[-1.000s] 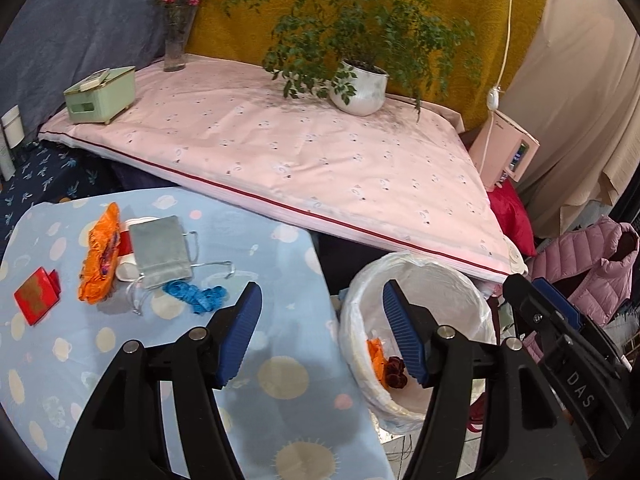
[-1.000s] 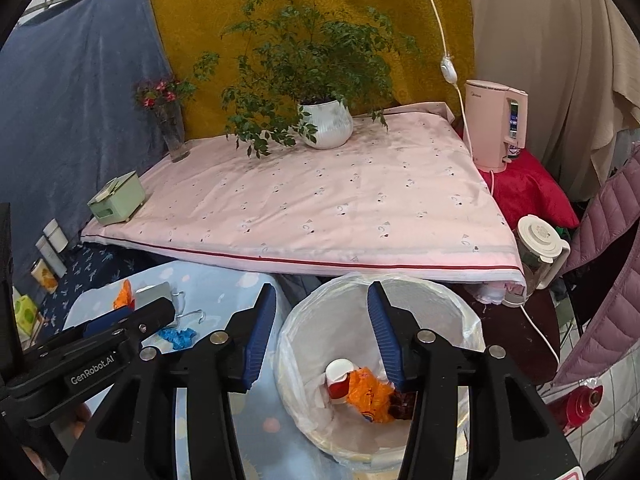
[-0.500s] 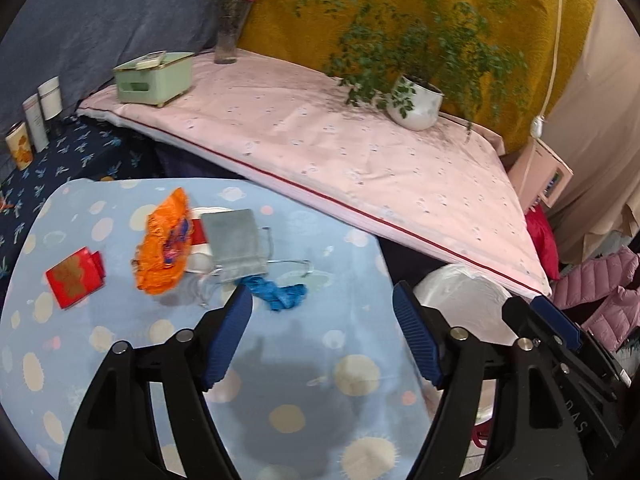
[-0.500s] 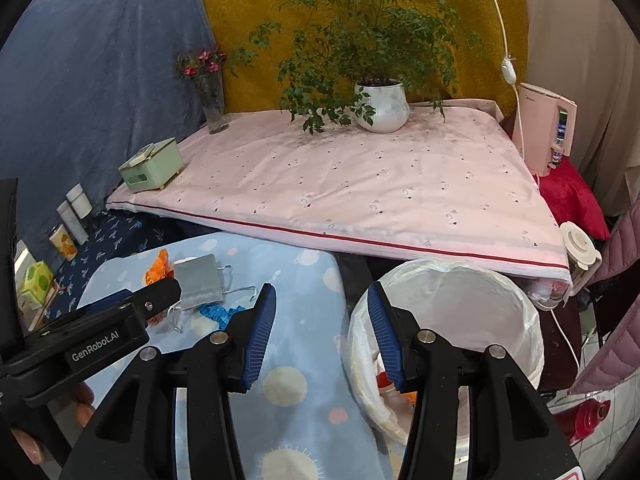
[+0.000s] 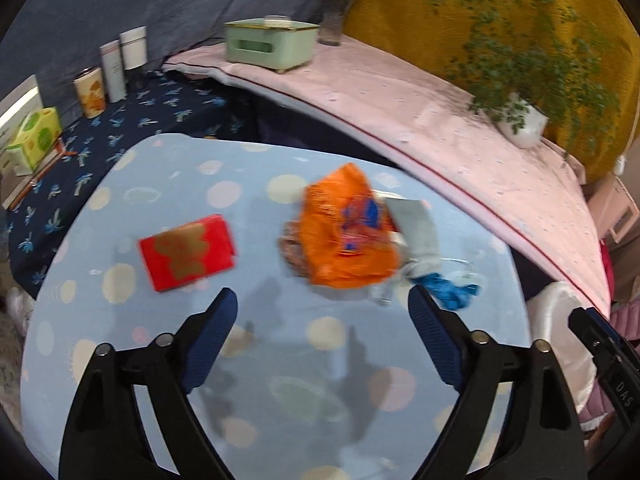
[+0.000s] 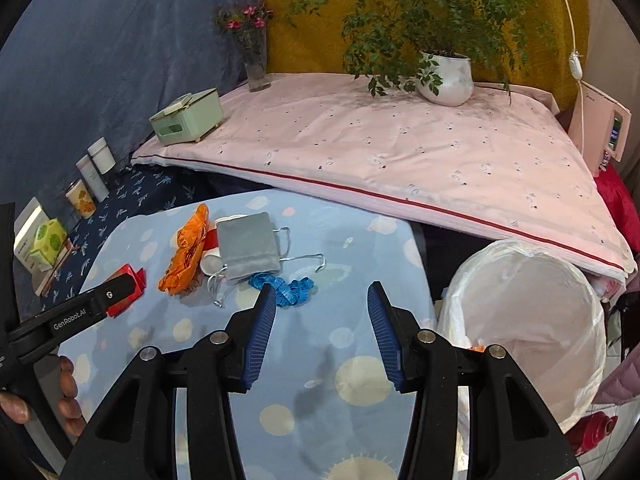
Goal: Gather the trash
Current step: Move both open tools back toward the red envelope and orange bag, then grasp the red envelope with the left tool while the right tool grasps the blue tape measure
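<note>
On the blue dotted table (image 5: 280,364) lie an orange wrapper (image 5: 348,228), a red packet (image 5: 186,252), a grey pouch (image 5: 416,228) and a crumpled blue scrap (image 5: 452,294). My left gripper (image 5: 322,344) is open and empty, a little in front of the orange wrapper. My right gripper (image 6: 322,330) is open and empty, just in front of the blue scrap (image 6: 286,286), with the orange wrapper (image 6: 186,250), grey pouch (image 6: 248,244) and red packet (image 6: 128,278) beyond. The white-lined trash bin (image 6: 524,332) stands to its right, beside the table.
A pink-covered platform (image 6: 400,152) behind holds a green box (image 6: 188,122), a flower vase (image 6: 254,56) and a potted plant (image 6: 444,76). Tins and boxes (image 5: 92,84) stand on a dark blue cloth at the left. A pink appliance (image 6: 604,130) is at the right.
Both grippers have swung left, away from the bin and over the table. The left one now faces the orange wrapper and red packet; the right one faces the blue scrap. Both stay open.
</note>
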{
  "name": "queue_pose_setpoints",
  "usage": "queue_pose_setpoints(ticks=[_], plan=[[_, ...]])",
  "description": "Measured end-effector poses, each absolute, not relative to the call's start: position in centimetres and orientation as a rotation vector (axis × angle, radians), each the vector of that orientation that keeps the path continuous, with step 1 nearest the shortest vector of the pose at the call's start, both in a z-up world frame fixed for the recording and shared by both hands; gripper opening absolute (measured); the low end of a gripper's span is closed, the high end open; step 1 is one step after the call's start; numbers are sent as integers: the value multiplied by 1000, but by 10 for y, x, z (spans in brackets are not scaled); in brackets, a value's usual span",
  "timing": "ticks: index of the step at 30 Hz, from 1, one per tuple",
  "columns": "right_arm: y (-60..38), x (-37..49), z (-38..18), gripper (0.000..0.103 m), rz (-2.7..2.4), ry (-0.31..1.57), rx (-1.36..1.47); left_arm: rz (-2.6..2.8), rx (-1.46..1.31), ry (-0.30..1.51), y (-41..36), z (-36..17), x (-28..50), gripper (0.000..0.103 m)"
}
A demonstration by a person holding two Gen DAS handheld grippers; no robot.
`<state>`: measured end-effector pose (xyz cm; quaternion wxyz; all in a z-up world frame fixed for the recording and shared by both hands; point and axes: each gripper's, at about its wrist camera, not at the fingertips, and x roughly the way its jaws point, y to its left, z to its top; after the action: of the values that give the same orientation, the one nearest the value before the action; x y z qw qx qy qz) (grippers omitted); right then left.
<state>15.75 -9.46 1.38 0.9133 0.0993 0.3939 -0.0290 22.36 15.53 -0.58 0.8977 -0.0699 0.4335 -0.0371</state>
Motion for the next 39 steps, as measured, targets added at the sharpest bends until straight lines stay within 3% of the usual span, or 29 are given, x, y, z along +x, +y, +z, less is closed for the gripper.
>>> queue_pose_setpoints(ticks=[7, 11, 22, 31, 34, 36, 37, 39], plan=[[-72, 194, -20, 47, -21, 880, 189, -61, -4, 892, 202, -29, 252, 84], [-67, 217, -36, 57, -2, 899, 179, -104, 70, 902, 224, -46, 272, 84], [-59, 270, -79, 57, 18, 972, 143, -260, 137, 950, 231, -84, 304, 83], [-51, 254, -99, 56, 37, 1002, 116, -272, 120, 958, 217, -104, 277, 51], [-50, 244, -98, 46, 38, 1003, 118, -249, 99, 948, 211, -103, 265, 38], [-53, 237, -97, 35, 45, 1008, 150, -242, 73, 946, 208, -100, 257, 24], [-55, 233, -97, 34, 49, 1011, 162, -242, 56, 950, 206, -99, 254, 24], [-56, 227, -95, 30, 51, 1012, 173, -247, 31, 962, 201, -97, 249, 14]])
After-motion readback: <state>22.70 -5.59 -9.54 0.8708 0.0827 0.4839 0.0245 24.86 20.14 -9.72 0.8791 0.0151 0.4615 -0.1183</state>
